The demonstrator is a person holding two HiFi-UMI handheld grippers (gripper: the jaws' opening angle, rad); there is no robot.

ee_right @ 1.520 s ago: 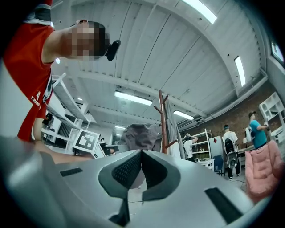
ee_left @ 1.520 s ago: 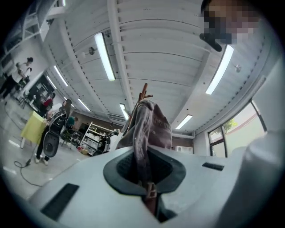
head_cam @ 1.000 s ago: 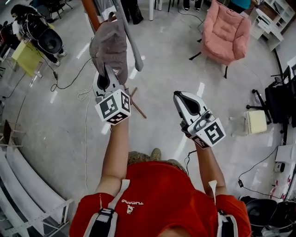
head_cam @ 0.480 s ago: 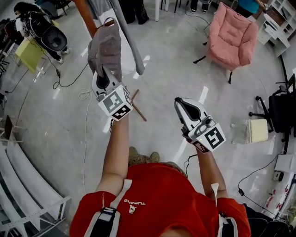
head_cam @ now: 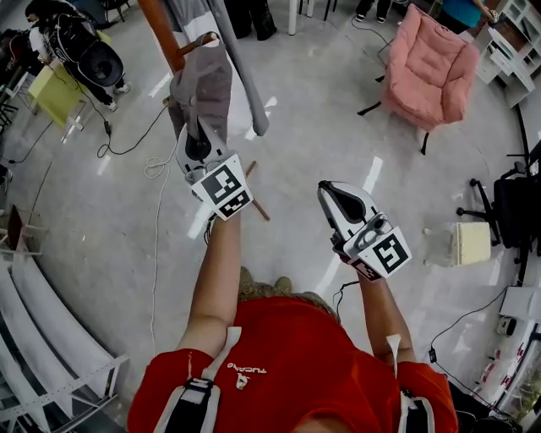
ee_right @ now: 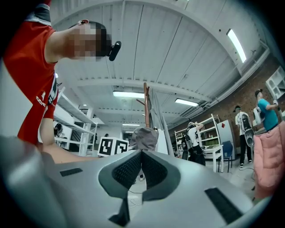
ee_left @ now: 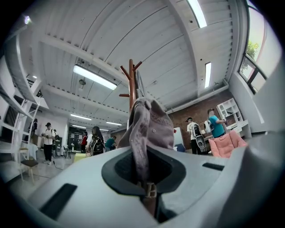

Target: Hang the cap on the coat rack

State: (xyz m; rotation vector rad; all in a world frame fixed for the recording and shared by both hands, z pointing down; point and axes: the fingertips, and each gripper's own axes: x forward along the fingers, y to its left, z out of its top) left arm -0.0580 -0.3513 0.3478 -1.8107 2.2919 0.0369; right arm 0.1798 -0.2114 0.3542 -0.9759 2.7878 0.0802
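A grey-mauve cap [head_cam: 203, 89] hangs from my left gripper [head_cam: 197, 127], which is shut on the strap at the cap's back. The cap is held up against the brown wooden coat rack [head_cam: 161, 25], its top close to a peg [head_cam: 199, 40]. In the left gripper view the cap [ee_left: 149, 129] rises out of the closed jaws, with the coat rack's pegs [ee_left: 132, 82] just behind it. My right gripper [head_cam: 331, 188] is shut and empty, held apart to the right. From the right gripper view the cap [ee_right: 143, 137] and the coat rack [ee_right: 145, 102] show beyond the jaws.
A long grey garment [head_cam: 241, 68] hangs on the rack beside the cap. A pink armchair [head_cam: 427, 63] stands at the back right, a small cream stool [head_cam: 469, 241] and a black office chair [head_cam: 516, 199] to the right. A cable [head_cam: 152, 169] lies on the floor at left, by white shelving [head_cam: 51, 347].
My left gripper has carried the cap up and a little to the right, closer to the rack's peg. The right gripper has barely moved.
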